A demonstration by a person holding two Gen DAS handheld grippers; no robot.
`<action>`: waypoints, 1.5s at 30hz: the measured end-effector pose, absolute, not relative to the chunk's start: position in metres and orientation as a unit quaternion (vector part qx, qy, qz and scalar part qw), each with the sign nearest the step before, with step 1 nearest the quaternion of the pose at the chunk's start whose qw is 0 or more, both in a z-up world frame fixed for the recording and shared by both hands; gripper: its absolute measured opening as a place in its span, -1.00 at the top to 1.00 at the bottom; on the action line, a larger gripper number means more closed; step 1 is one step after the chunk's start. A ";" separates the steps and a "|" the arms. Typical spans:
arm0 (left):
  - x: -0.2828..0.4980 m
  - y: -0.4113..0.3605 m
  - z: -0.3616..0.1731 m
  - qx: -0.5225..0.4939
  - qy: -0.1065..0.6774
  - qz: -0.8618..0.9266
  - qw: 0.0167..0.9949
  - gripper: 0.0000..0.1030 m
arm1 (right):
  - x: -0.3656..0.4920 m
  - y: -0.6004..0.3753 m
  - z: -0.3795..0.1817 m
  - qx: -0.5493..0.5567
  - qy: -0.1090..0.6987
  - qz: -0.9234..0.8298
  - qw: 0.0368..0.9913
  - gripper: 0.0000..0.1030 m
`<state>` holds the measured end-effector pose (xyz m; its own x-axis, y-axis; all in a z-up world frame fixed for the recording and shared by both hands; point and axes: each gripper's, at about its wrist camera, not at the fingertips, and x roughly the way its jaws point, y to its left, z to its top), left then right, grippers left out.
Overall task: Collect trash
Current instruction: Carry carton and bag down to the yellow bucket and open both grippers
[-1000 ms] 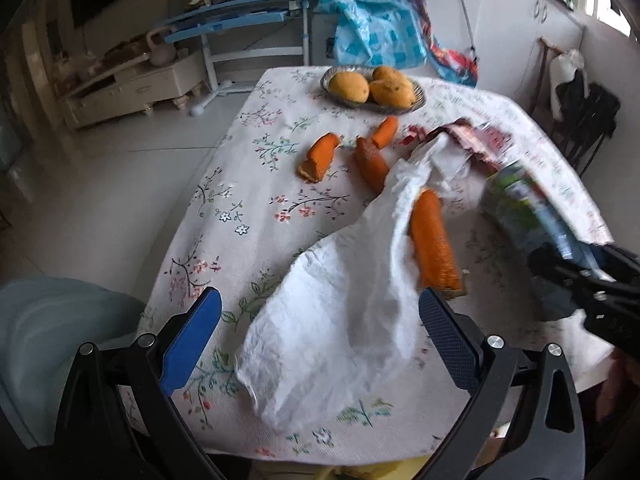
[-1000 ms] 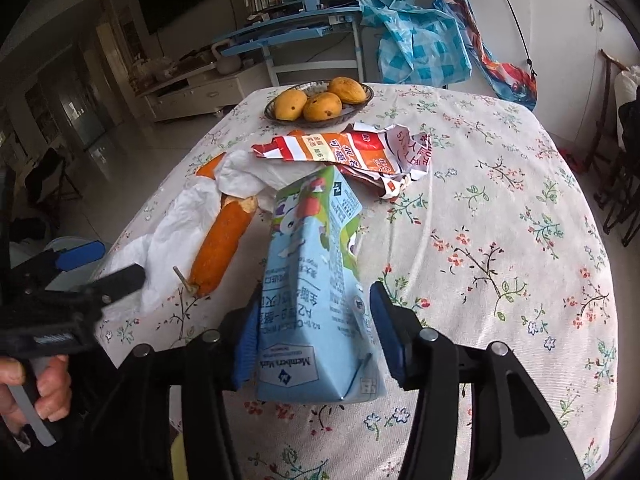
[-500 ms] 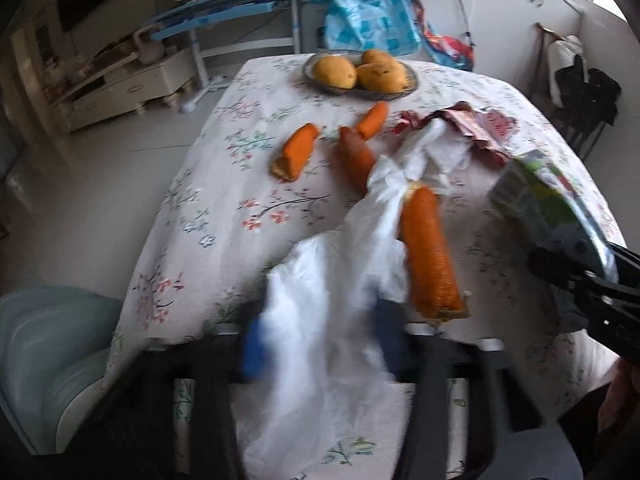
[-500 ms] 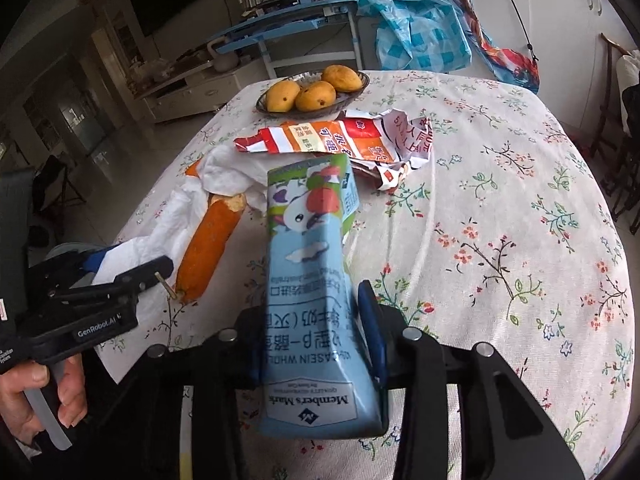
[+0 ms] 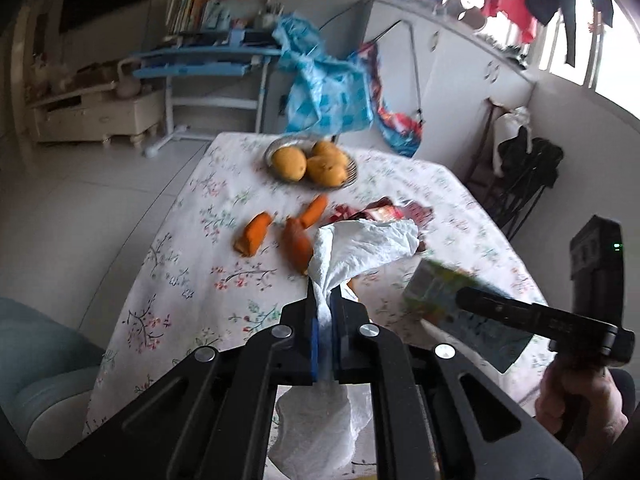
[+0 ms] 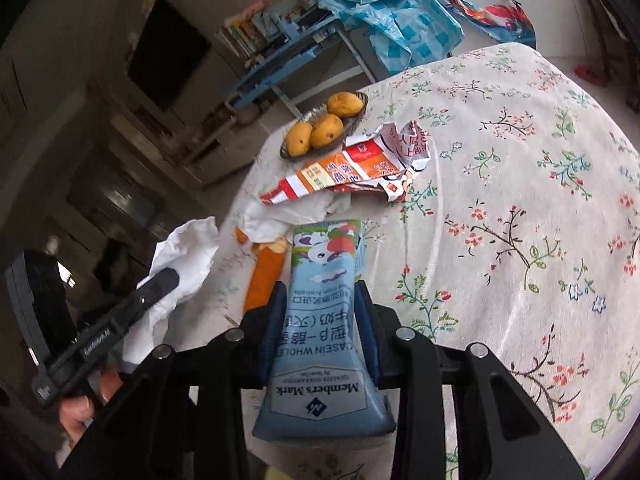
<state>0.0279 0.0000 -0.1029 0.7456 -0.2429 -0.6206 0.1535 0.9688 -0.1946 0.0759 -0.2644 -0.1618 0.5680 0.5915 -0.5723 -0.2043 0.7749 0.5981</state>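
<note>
My left gripper (image 5: 325,294) is shut on a white plastic bag (image 5: 360,246), which is lifted off the flowered table (image 5: 192,280) and bunched between the pads. The bag (image 6: 182,256) also shows at the left of the right wrist view, beside the left gripper (image 6: 170,276). My right gripper (image 6: 320,292) grips a blue milk carton (image 6: 322,320), and its jaws are still closing on it, squeezing the sides. That carton (image 5: 436,300) appears blurred in the left wrist view. A torn red and orange snack wrapper (image 6: 352,168) lies on the table beyond the carton.
Several carrot pieces (image 5: 256,234) lie mid-table, one (image 6: 264,276) just left of the carton. A metal basket of mangoes (image 5: 310,162) stands at the far edge. A blue desk (image 5: 200,64) and a blue bag (image 5: 324,92) stand behind the table.
The left gripper went from wide open over the flat bag to shut on it, and rose, pulling the bag up. The right gripper squeezed the carton tighter and rolled.
</note>
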 end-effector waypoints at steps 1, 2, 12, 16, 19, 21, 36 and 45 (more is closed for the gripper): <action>0.026 0.000 -0.101 -0.067 0.337 -0.109 0.933 0.89 | 0.074 -0.266 -0.161 0.248 0.399 0.235 0.851 0.34; 0.024 0.001 -0.099 -0.069 0.335 -0.110 0.933 0.89 | 0.073 -0.268 -0.160 0.253 0.397 0.237 0.850 0.34; 0.008 0.030 -0.088 -0.100 0.326 -0.087 0.936 0.89 | 0.066 -0.236 -0.161 0.106 0.433 0.204 0.872 0.35; 0.000 0.031 -0.081 -0.093 0.313 -0.089 0.941 0.89 | 0.059 -0.232 -0.161 0.100 0.429 0.211 0.872 0.36; -0.007 0.032 -0.076 -0.090 0.304 -0.091 0.944 0.89 | 0.056 -0.246 -0.158 0.150 0.417 0.223 0.868 0.36; -0.010 0.034 -0.073 -0.092 0.302 -0.091 0.945 0.89 | 0.054 -0.257 -0.155 0.189 0.406 0.232 0.863 0.36; -0.052 0.032 -0.066 -0.075 0.301 -0.099 0.945 0.89 | -0.011 -0.237 -0.135 0.216 0.386 0.314 0.840 0.36; -0.072 0.021 -0.067 -0.058 0.308 -0.109 0.943 0.89 | -0.061 -0.176 -0.167 0.097 0.464 0.355 0.806 0.36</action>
